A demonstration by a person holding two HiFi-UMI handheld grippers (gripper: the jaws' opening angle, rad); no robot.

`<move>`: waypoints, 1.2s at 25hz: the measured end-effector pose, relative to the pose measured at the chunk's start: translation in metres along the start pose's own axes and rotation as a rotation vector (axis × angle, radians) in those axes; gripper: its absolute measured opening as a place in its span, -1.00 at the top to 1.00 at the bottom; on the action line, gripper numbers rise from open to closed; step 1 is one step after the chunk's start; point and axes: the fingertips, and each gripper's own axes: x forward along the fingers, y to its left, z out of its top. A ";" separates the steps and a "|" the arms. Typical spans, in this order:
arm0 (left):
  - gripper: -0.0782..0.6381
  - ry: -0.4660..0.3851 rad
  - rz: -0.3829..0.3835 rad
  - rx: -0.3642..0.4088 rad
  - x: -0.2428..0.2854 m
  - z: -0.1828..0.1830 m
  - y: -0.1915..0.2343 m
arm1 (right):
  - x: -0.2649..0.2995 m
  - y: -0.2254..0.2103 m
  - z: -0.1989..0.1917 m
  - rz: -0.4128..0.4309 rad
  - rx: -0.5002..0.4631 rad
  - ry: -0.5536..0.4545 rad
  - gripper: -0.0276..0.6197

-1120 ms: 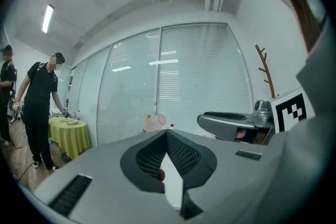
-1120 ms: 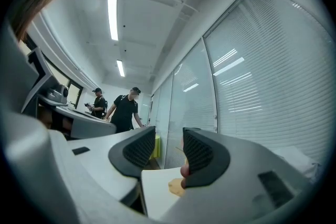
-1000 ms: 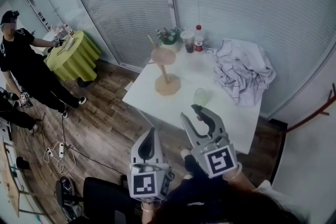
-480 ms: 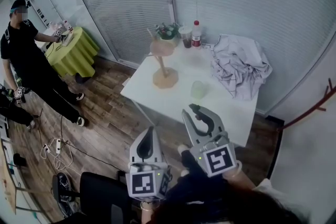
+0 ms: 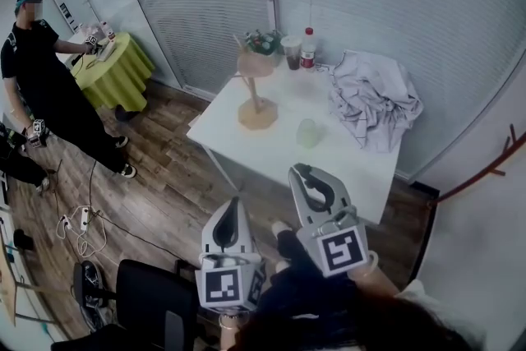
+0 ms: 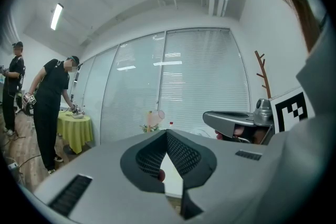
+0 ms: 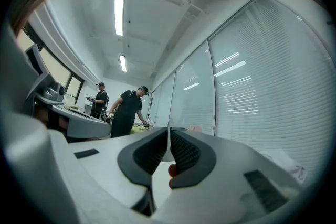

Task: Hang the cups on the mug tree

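A wooden mug tree (image 5: 256, 101) stands on the white table (image 5: 345, 168) with a pink cup (image 5: 256, 64) hung on it. A pale green cup (image 5: 308, 132) sits on the table to its right. Both grippers are held low, well short of the table. My left gripper (image 5: 233, 208) is shut and empty; its own view shows the tips meeting (image 6: 167, 134) and the mug tree (image 6: 152, 119) far ahead. My right gripper (image 5: 304, 173) is closing with nothing between its jaws; in its own view the tips (image 7: 168, 131) touch.
A crumpled white cloth (image 5: 374, 99) covers the table's right side. A red-capped bottle (image 5: 308, 49), a dark drink cup (image 5: 291, 53) and a plant (image 5: 261, 41) stand at the back. A person in black (image 5: 41, 70) stands by a green-clothed round table (image 5: 115, 70). A black chair (image 5: 152, 312) is below.
The right gripper's jaws have come together from open. The table has slid slightly up and away in the head view. The person at the left has stepped nearer the green table.
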 end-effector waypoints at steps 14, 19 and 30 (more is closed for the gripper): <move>0.79 -0.047 0.009 -0.016 -0.023 0.003 -0.003 | -0.020 0.013 0.009 0.009 -0.049 0.005 0.91; 0.79 -0.065 -0.004 -0.003 -0.025 0.003 -0.005 | -0.027 0.016 0.013 0.002 -0.057 -0.003 0.91; 0.79 -0.052 0.026 -0.006 -0.031 0.002 0.009 | -0.016 0.029 0.016 0.019 -0.090 -0.009 0.91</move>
